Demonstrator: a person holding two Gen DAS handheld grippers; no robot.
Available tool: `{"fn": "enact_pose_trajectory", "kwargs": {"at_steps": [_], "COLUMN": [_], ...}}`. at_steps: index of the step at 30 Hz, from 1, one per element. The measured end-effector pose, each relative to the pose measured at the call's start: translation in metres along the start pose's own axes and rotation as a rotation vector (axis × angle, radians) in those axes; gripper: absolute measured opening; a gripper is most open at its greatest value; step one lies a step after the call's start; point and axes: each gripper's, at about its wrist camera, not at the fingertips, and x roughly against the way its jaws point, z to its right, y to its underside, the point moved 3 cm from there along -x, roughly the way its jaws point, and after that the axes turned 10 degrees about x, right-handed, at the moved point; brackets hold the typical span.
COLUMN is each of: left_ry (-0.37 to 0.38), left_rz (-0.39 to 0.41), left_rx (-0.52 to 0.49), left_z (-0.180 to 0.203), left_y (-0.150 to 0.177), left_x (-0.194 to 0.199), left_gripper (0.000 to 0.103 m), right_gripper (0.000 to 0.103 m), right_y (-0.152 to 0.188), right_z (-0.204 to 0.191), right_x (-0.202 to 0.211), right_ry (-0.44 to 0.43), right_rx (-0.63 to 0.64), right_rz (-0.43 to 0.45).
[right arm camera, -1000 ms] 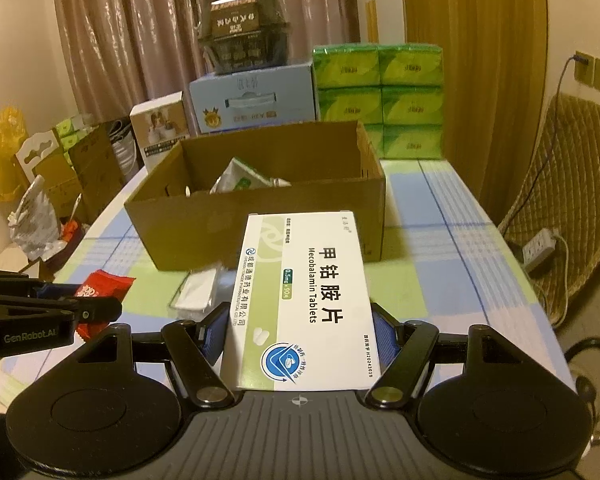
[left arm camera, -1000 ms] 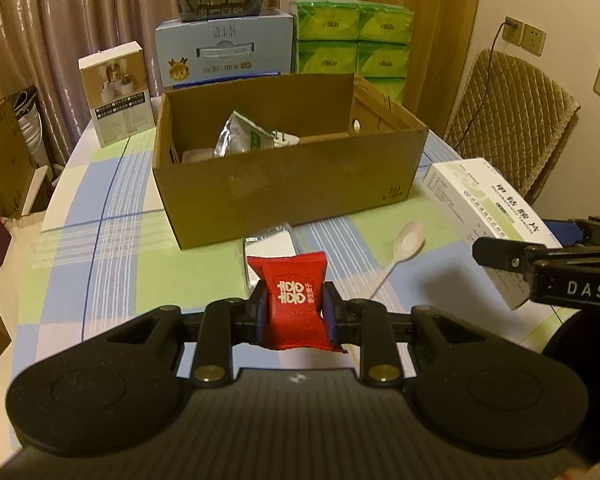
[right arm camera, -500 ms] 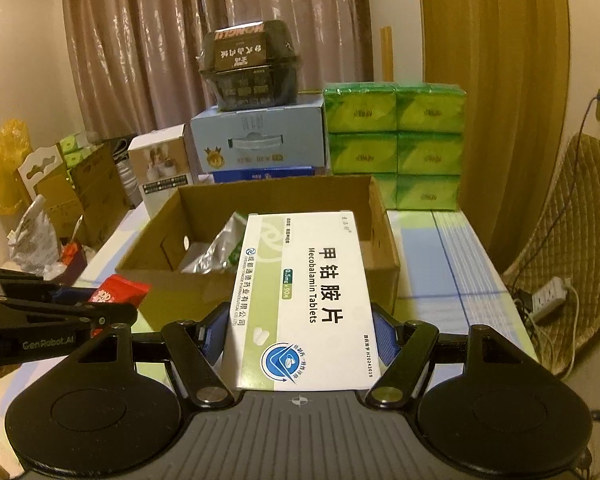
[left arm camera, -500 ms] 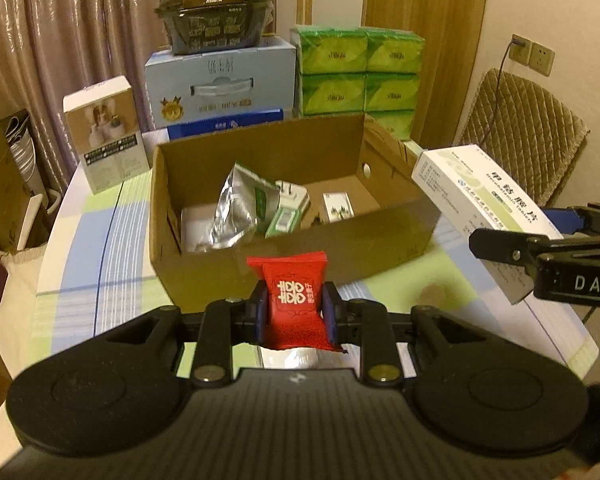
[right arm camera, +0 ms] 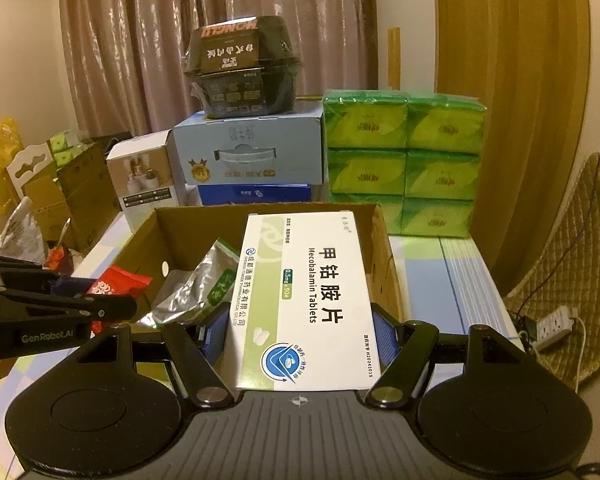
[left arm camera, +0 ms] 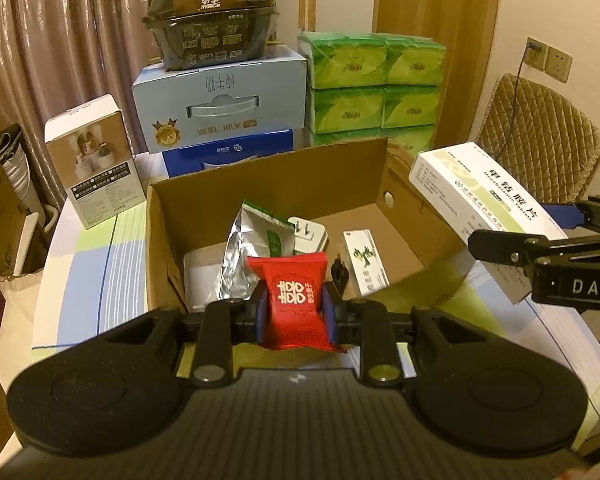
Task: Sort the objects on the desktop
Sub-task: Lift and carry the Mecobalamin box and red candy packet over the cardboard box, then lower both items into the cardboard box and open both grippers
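My left gripper (left arm camera: 294, 312) is shut on a red candy packet (left arm camera: 294, 300) and holds it above the near wall of an open cardboard box (left arm camera: 420, 220). My right gripper (right arm camera: 300, 332) is shut on a white medicine box (right arm camera: 304, 300) and holds it over the box's near right corner; it also shows in the left wrist view (left arm camera: 480, 212). Inside the box lie a silver foil pouch (left arm camera: 248, 256), a white plug (left arm camera: 308, 234) and a small white carton (left arm camera: 364, 260).
Behind the cardboard box stand a light blue carton (left arm camera: 220, 104) with a black container (left arm camera: 210, 12) on top, stacked green tissue packs (left arm camera: 372, 84) and a small white box (left arm camera: 94, 160). A quilted chair (left arm camera: 540, 140) stands at the right. The table (left arm camera: 88, 272) has a checked cloth.
Both grippers have risen and moved forward over the cardboard box, each still holding its item. The spoon and foil packet on the table have dropped out of view.
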Motion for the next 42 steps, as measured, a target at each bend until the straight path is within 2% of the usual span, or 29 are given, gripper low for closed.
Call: {"fn": "enact_pose_trajectory", "kwargs": {"at_steps": [10, 21, 23, 24, 25, 36, 42], "left_ry": [0.001, 0.014, 0.017, 0.013, 0.008, -0.020, -0.009], "left_rz": [-0.011, -0.051, -0.047, -0.047, -0.048, -0.013, 0.004], "left_rx": [0.012, 0.028, 0.038, 0.041, 0.048, 0.071, 0.081], "left_z": [-0.013, -0.016, -0.018, -0.018, -0.020, -0.037, -0.037], "left_y": [-0.028, -0.035, -0.036, -0.035, -0.035, -0.024, -0.020], "left_x": [-0.037, -0.080, -0.087, -0.090, -0.092, -0.071, -0.060], "left_gripper": [0.023, 0.023, 0.028, 0.040, 0.043, 0.043, 0.048], "right_gripper": [0.068, 0.068, 0.068, 0.068, 0.068, 0.068, 0.068], "right_y": [-0.020, -0.022, -0.021, -0.021, -0.020, -0.018, -0.025], "right_z": [0.010, 0.020, 0.021, 0.021, 0.021, 0.023, 0.016], "right_x": [-0.044, -0.086, -0.090, -0.093, -0.096, -0.109, -0.130], "right_ry": [-0.020, -0.032, -0.035, -0.035, -0.035, -0.052, -0.078], "right_rx": [-0.014, -0.034, -0.037, -0.037, -0.037, -0.072, -0.087], "right_rz": [-0.030, -0.063, -0.066, -0.069, -0.073, -0.082, -0.097]}}
